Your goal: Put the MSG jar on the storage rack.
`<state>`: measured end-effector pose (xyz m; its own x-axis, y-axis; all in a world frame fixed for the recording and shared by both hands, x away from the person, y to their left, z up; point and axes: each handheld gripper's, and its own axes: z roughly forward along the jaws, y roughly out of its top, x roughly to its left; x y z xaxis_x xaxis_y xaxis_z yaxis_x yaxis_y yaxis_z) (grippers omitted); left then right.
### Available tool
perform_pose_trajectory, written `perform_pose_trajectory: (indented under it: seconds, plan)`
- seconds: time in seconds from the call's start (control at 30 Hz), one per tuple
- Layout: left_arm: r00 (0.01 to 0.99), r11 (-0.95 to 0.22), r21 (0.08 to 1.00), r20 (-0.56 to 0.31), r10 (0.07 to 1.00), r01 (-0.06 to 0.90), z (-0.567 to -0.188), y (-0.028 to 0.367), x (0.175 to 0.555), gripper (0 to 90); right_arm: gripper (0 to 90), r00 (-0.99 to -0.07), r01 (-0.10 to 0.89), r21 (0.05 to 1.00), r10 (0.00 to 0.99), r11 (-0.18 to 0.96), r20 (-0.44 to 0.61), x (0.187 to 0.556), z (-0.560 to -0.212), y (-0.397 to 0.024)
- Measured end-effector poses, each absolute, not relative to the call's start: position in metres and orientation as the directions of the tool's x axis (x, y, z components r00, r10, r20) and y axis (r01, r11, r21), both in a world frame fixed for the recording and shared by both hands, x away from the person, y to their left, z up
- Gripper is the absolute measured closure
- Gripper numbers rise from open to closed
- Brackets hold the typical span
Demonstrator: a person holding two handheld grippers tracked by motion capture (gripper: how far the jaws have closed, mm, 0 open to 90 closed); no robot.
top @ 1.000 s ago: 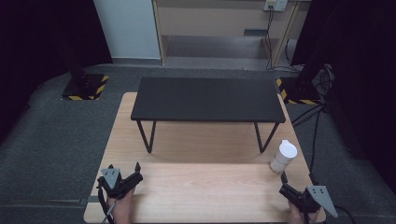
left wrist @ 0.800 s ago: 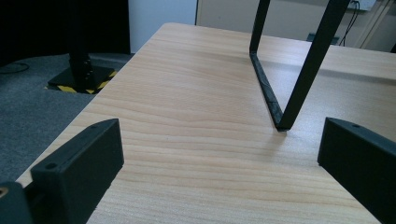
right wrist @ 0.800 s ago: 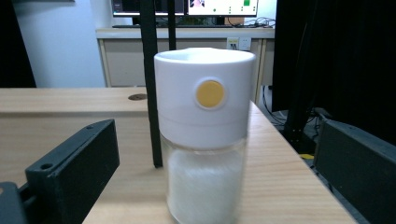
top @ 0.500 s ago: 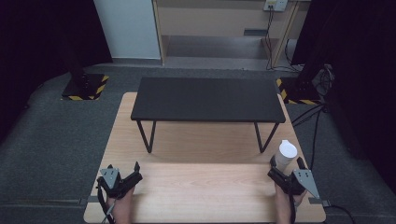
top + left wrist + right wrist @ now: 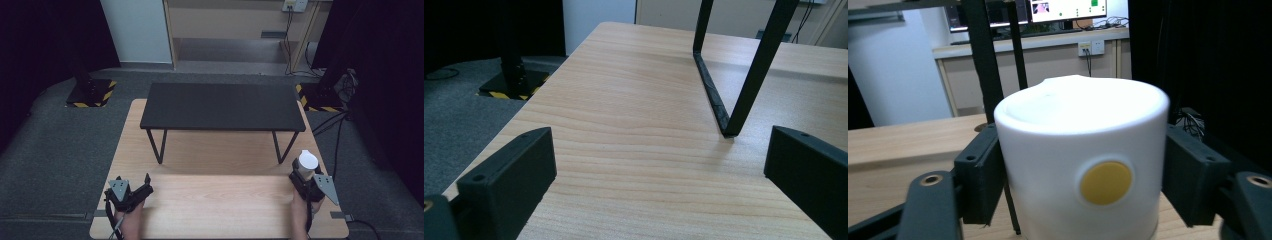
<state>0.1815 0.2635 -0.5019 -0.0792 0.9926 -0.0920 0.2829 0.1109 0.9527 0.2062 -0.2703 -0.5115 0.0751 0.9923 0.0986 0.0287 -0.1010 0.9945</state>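
Your right gripper has moved in, jaws now bracketing the white cup; grip unconfirmed. Left gripper waits, jaws apart.

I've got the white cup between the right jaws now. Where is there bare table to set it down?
The widest bare patch is the light wooden table front strip, between the left gripper and the right gripper, before the black metal bench. The bench top is bare too. Under the bench its black legs crowd the way. The white cylindrical cup sits at the right edge.
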Motion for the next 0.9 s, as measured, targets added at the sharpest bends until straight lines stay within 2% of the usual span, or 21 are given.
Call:
perform_pose_trajectory:
  seconds: [0.33,0.47,0.63,0.77,0.9]
  plan:
    - [-0.070,0.102,0.956,-0.086,0.994,0.275,-0.502,0.263,0.180,0.0,29.8,0.078,0.030,0.996,0.994,-0.085,0.083,0.205,-0.510,-0.271]
    - [-0.068,0.088,0.956,-0.071,0.995,0.281,-0.502,0.262,0.180,0.0,29.9,0.080,0.038,0.995,0.993,-0.089,0.085,0.195,-0.499,-0.269]
    - [-0.070,0.096,0.955,-0.079,0.994,0.282,-0.502,0.263,0.181,0.0,30.0,0.047,0.006,0.996,0.995,-0.084,0.083,0.175,-0.476,-0.261]
    - [-0.073,0.106,0.954,-0.089,0.993,0.282,-0.501,0.263,0.181,0.0,30.2,-0.045,-0.032,0.994,0.994,-0.103,0.102,0.153,-0.440,-0.248]
    - [-0.076,0.113,0.954,-0.095,0.993,0.277,-0.502,0.264,0.181,0.0,30.3,-0.118,-0.040,0.994,0.988,-0.100,0.094,0.153,-0.404,-0.235]
